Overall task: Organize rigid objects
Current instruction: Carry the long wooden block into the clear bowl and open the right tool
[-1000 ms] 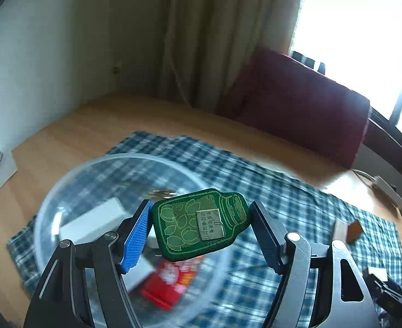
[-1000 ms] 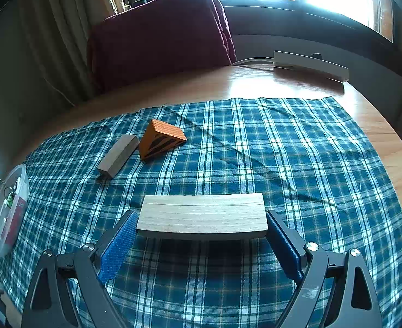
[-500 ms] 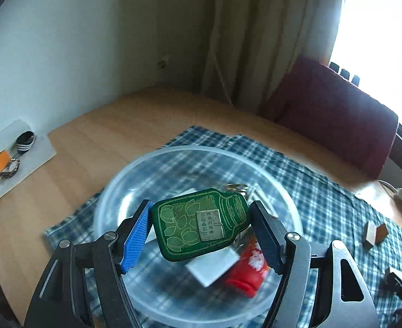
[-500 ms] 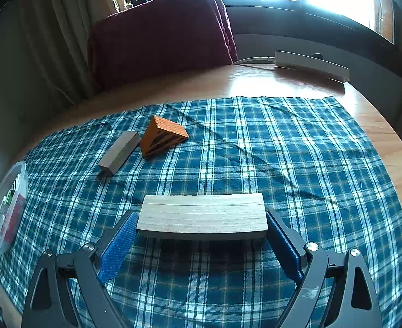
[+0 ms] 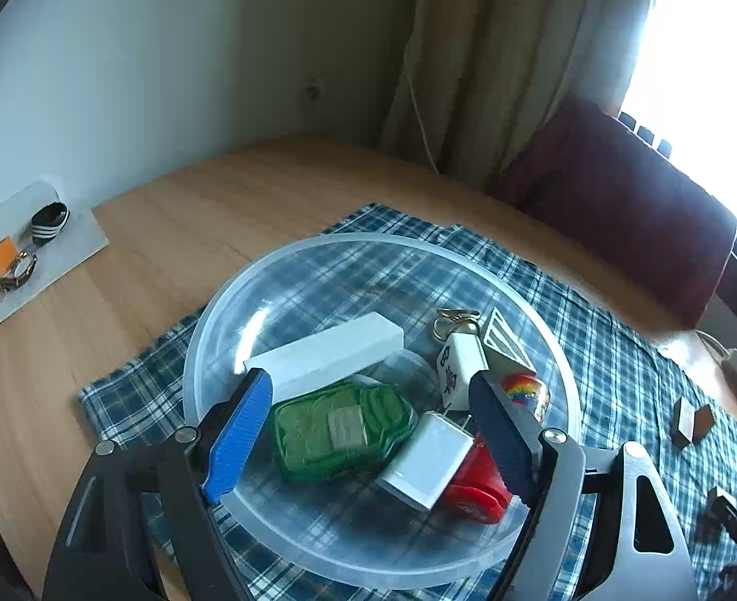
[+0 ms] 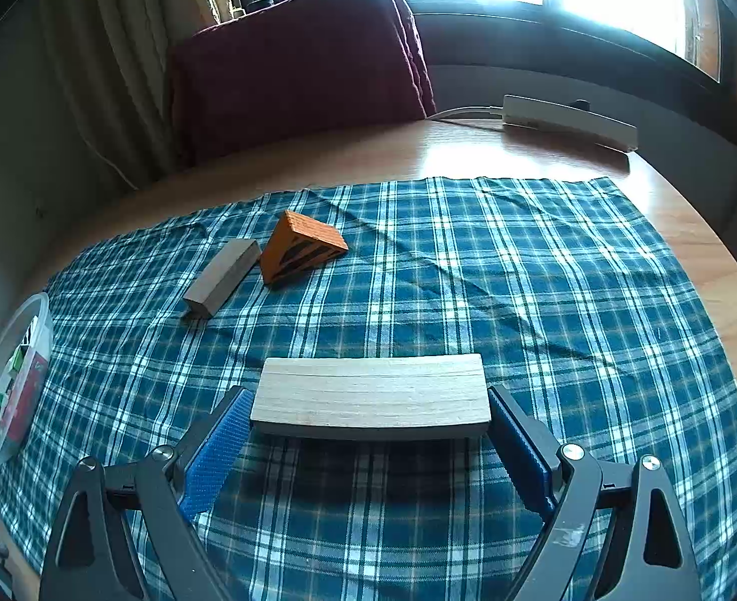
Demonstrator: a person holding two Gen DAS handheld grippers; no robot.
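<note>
Lying flat inside the clear plastic bowl (image 5: pixel 228 300), the green bottle-shaped tag (image 5: pixel 340 430) looks blurred and sits between the blue pads of the left gripper (image 5: pixel 368 433), touching neither. That gripper hovers above the bowl with its jaws spread wide and nothing in them. Around the tag the bowl holds a long white block (image 5: pixel 325 358), a white charger plug (image 5: pixel 426 466), a red object (image 5: pixel 473 488) partly under the plug, a white tile with dark marks (image 5: pixel 461 368), a striped white wedge (image 5: pixel 506 343), a rainbow-coloured ball (image 5: pixel 523 385) and a metal ring (image 5: pixel 451 320). The bowl stands on the left end of a blue plaid cloth (image 5: pixel 619 365) spread over a wooden table (image 5: pixel 178 240). Near the wall, a grey mat (image 5: pixel 67 245) carries keys (image 5: pixel 15 263).

The right gripper (image 6: pixel 371 443) grips a pale wooden plank (image 6: pixel 371 390) by its two short ends, the plank lying crosswise between the pads above the cloth. Farther out on the cloth, a grey block (image 6: pixel 223 275) and an orange striped wedge (image 6: pixel 300 250) lie just beside each other. A white power strip (image 6: pixel 568 120) rests on the bare table by the window, and a dark red cushion (image 6: pixel 298 65) stands behind the table.
</note>
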